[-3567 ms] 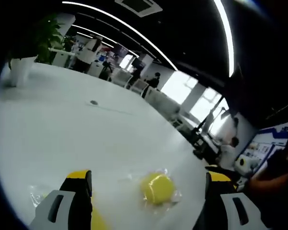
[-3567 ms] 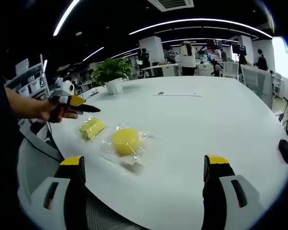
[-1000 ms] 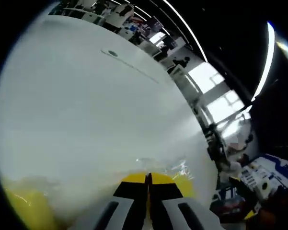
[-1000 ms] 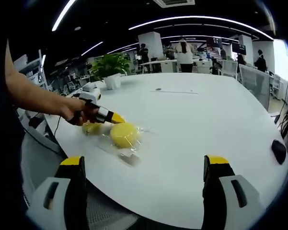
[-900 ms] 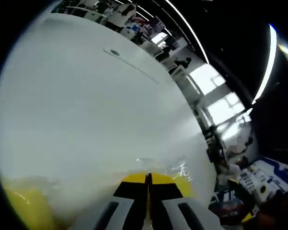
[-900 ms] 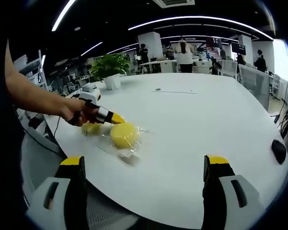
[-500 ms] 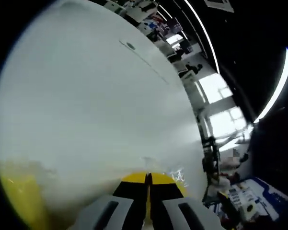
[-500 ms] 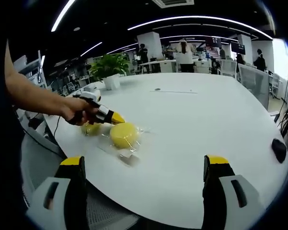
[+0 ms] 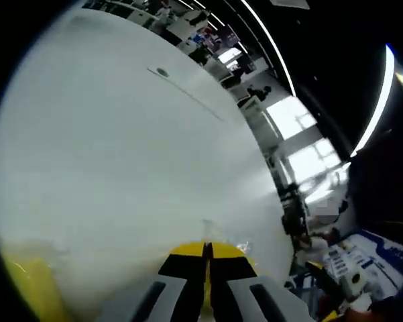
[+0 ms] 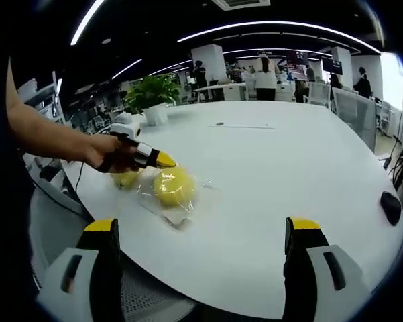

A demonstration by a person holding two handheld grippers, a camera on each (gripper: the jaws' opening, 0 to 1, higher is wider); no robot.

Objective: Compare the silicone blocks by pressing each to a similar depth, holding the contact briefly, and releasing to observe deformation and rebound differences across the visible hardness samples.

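Note:
A round yellow silicone block [image 10: 174,186] in a clear wrapper lies on the white table [image 10: 275,174]. To its left, partly behind a hand, lies a second yellow block [image 10: 126,179]. A hand holds my left gripper [image 10: 165,160] with its yellow tips shut, at the round block's upper left edge; I cannot tell whether they touch. In the left gripper view the shut left gripper [image 9: 206,249] points over the table, wrapper glints [image 9: 244,247] show beside the tips, and the second block [image 9: 28,288] shows at lower left. My right gripper [image 10: 201,228] stands open, back from the blocks.
A potted plant [image 10: 154,99] stands at the table's far left. A dark mouse-like object [image 10: 389,206] lies near the right edge. A small dark disc [image 10: 218,124] sits mid-table. People and desks stand far behind. The table's near edge curves below the blocks.
The left gripper's tips have risen slightly at the round block, and the block's wrapper looks more bunched. The left gripper view has rolled. The right gripper has stayed still and open.

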